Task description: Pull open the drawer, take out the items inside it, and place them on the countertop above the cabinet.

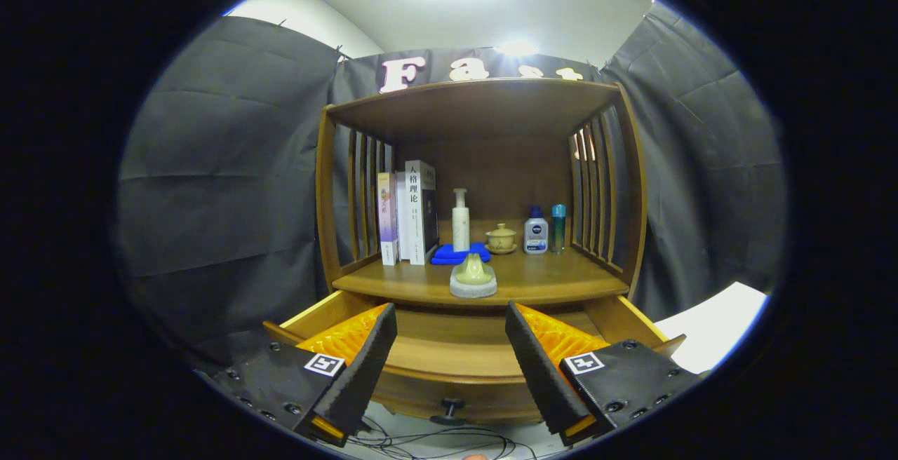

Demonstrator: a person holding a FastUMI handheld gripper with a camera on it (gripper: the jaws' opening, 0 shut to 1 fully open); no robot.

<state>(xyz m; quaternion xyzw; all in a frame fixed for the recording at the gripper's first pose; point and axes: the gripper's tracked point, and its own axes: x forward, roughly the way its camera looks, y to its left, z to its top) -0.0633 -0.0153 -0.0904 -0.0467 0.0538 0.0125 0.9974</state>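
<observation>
My hand-held gripper [449, 348] is spread wide with nothing between its fingers, hovering above the pulled-out drawer [449, 362], whose knob [452, 404] sits below and between the fingertips. Just beyond the fingers, on the worktop [561, 279] above the cabinet, rests a small green teapot on a grey pad [473, 276]. Farther back stand books [410, 213], a pump bottle [460, 220] and a blue cloth [449, 255].
</observation>
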